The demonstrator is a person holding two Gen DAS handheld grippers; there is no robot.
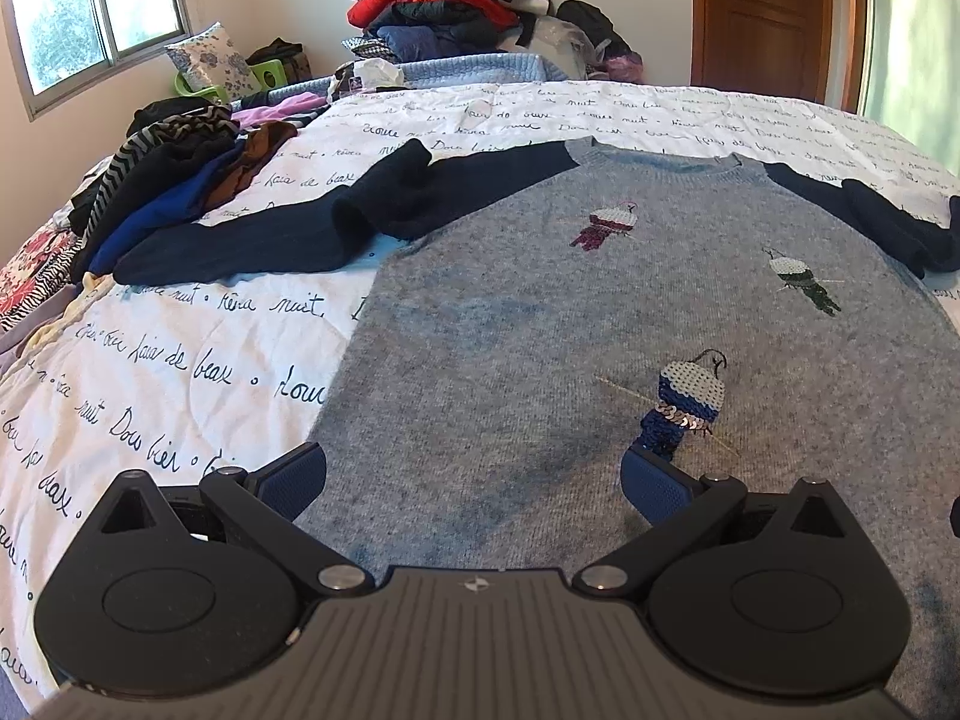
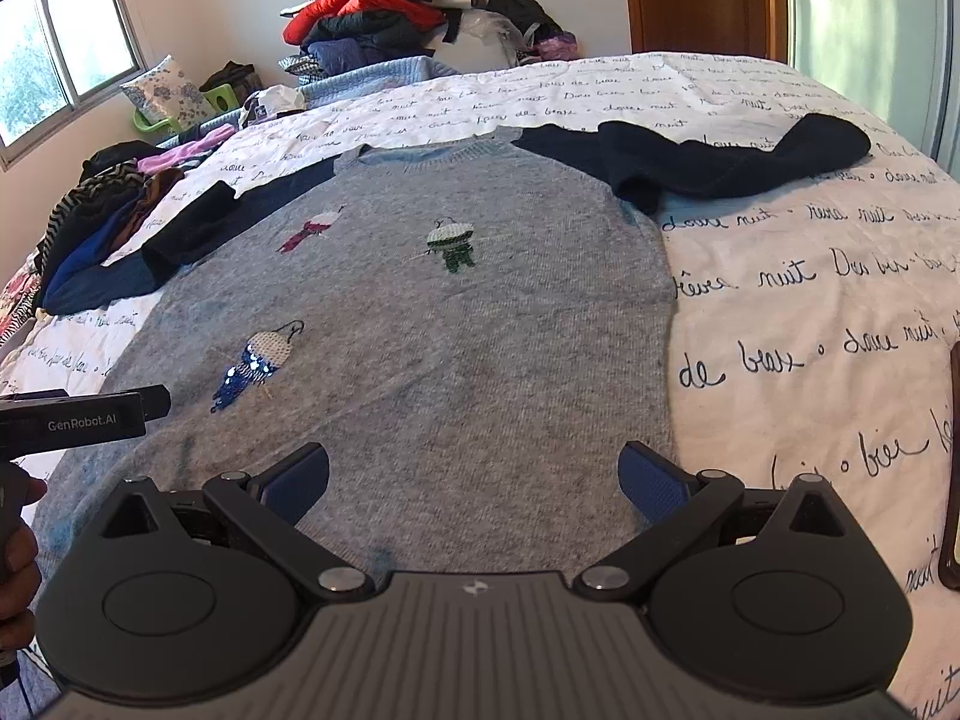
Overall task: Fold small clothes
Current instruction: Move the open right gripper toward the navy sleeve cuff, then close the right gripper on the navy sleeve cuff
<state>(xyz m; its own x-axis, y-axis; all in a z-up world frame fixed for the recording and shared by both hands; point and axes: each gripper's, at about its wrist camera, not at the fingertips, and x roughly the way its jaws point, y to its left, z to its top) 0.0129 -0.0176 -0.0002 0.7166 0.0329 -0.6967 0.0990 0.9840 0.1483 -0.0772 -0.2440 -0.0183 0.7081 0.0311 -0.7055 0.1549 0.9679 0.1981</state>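
Note:
A grey knit sweater [image 1: 540, 324] with dark navy sleeves and three sequin bird patches lies flat, face up, on the bed; it also shows in the right wrist view [image 2: 420, 324]. Its left sleeve [image 1: 288, 234] lies spread to the left with the cuff bunched. Its right sleeve [image 2: 720, 162] lies folded back on the right. My left gripper [image 1: 474, 480] is open and empty above the sweater's lower left part. My right gripper [image 2: 474, 480] is open and empty above the lower right part. The left gripper's body [image 2: 78, 414] shows at the left edge of the right wrist view.
The bed has a white cover with black script [image 1: 180, 372]. A heap of loose clothes [image 1: 168, 180] lies on the bed's left side. A tall pile of clothes [image 1: 456, 6] stands behind the bed. A brown door [image 1: 762, 12] is at the back right. A dark flat object [image 2: 951, 468] lies at the right edge.

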